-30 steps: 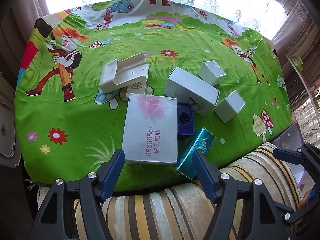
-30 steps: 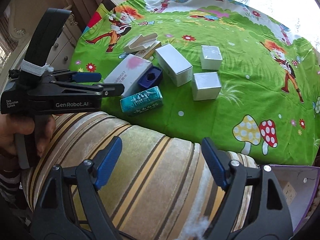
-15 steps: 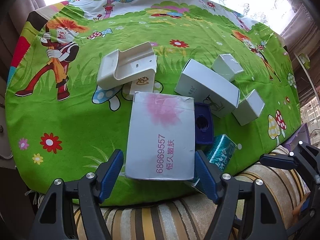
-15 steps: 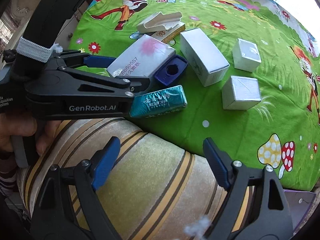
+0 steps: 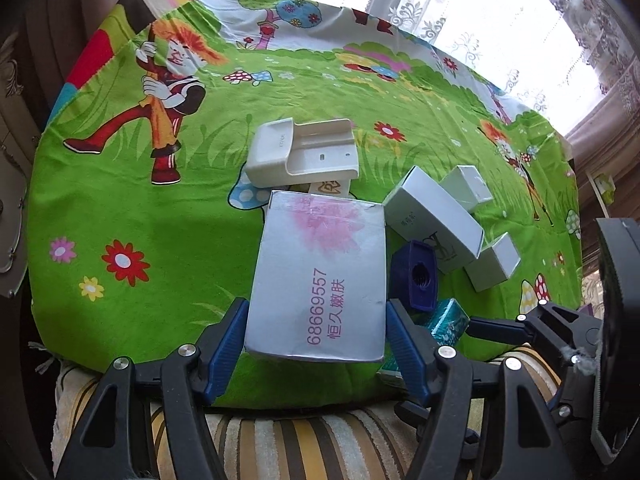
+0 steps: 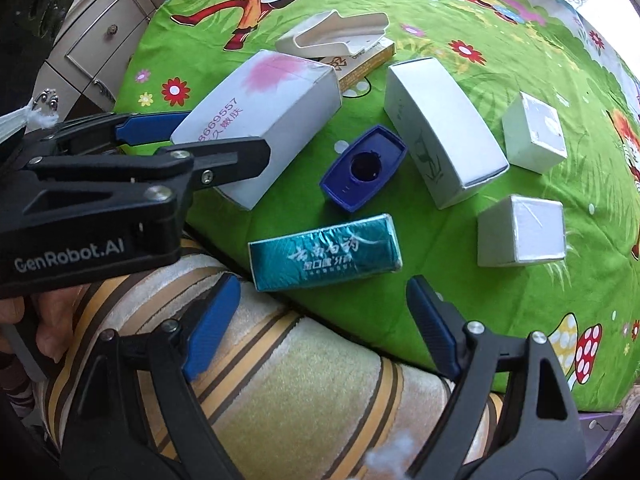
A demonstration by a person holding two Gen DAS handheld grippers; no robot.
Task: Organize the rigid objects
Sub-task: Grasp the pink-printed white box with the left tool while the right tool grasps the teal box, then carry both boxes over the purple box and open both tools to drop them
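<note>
Your left gripper [image 5: 314, 344] sits at the bottom centre of the left wrist view, its blue pads on either side of the near end of the large white box [image 5: 320, 276] with pink print; whether the pads press its sides or only bracket it, you cannot tell. In the right wrist view the same gripper [image 6: 172, 140] reaches in from the left edge, fingers along that box [image 6: 260, 120].

Your right gripper [image 6: 320, 320] is released, jaws spread wide at the bottom of its view above the striped cushion [image 6: 288, 392], with nothing between them. Just beyond its tips, at frame centre, lies the teal box [image 6: 324, 258] near the edge of the green cartoon cloth [image 6: 500, 300].

Above it sits the blue cap [image 6: 362, 168], open side up, between the large box and the long white carton [image 6: 440, 132]. Right of centre are two small white cubes [image 6: 522, 230], apart from each other. Toward the top, a white plastic holder [image 6: 336, 36] rests on a yellow-edged box [image 6: 360, 64], behind the large box.
</note>
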